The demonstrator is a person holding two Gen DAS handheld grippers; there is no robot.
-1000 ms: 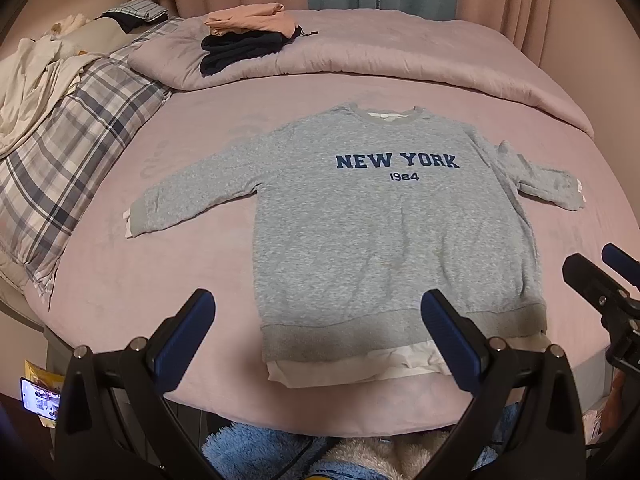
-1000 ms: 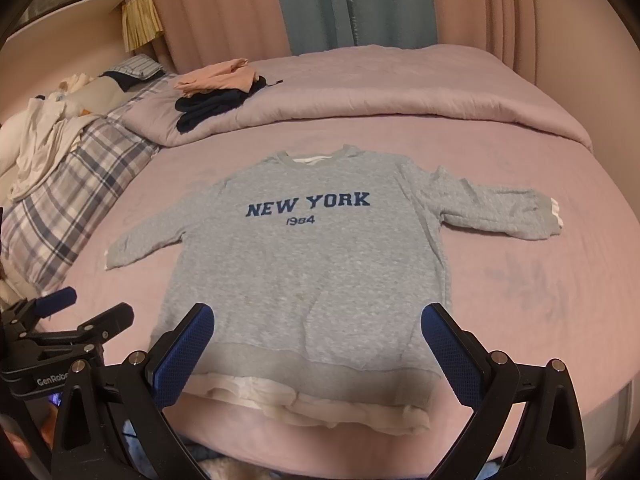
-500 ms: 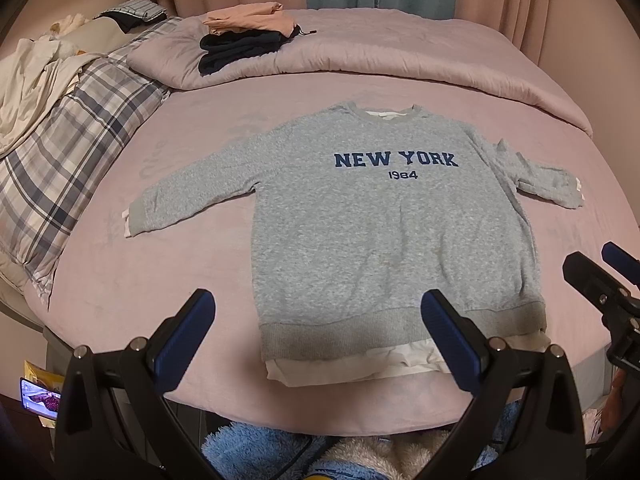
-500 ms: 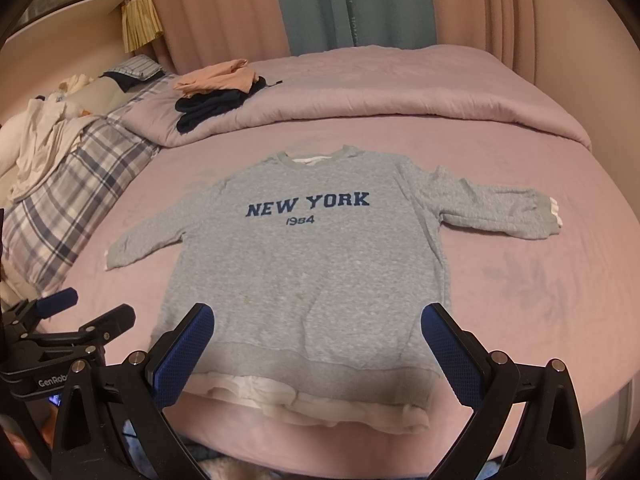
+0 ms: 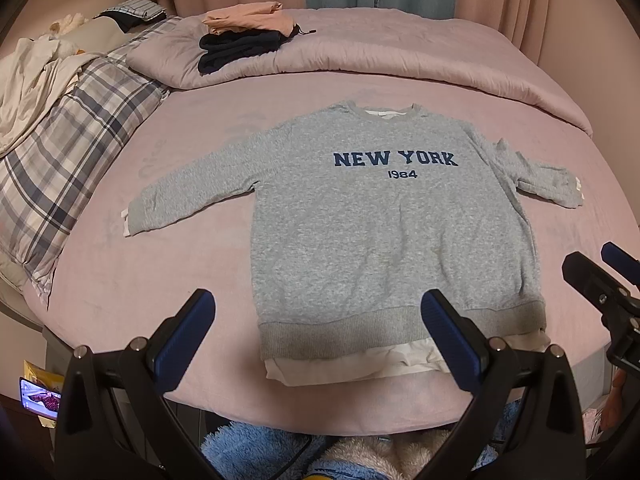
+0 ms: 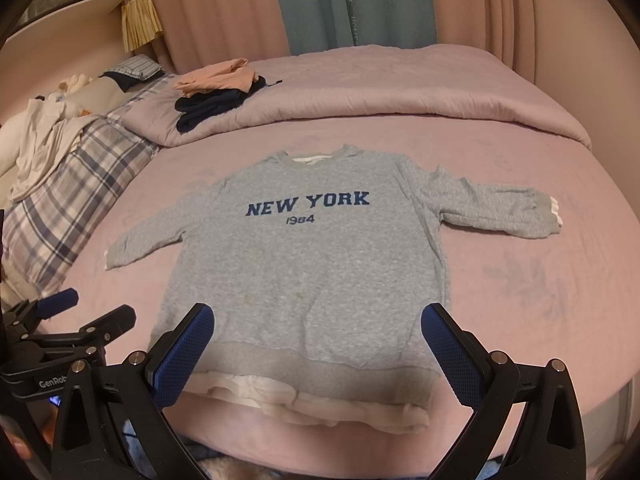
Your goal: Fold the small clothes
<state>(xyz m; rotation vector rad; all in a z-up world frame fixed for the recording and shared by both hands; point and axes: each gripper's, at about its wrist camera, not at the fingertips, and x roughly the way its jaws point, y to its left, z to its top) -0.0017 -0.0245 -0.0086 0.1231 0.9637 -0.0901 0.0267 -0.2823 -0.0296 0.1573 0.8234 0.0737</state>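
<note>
A grey "NEW YORK 1984" sweatshirt (image 5: 384, 232) lies flat, face up, on the pink bed, sleeves spread, with a white hem layer showing at the bottom. It also shows in the right wrist view (image 6: 308, 276). My left gripper (image 5: 318, 340) is open and empty, held near the bed's front edge, just before the hem's left part. My right gripper (image 6: 318, 350) is open and empty, over the hem. The right gripper also shows at the right edge of the left wrist view (image 5: 600, 280); the left gripper shows at the lower left of the right wrist view (image 6: 68, 320).
A stack of folded clothes (image 5: 244, 36), peach over dark navy, sits on the rolled pink duvet (image 5: 400, 56) at the back. A plaid pillow (image 5: 68, 152) and rumpled cream cloth (image 5: 28, 80) lie at the left. Fluffy blue fabric (image 5: 256, 452) is below the bed edge.
Almost nothing has changed. Both grippers stay open near the hem; the views have shifted only slightly.
</note>
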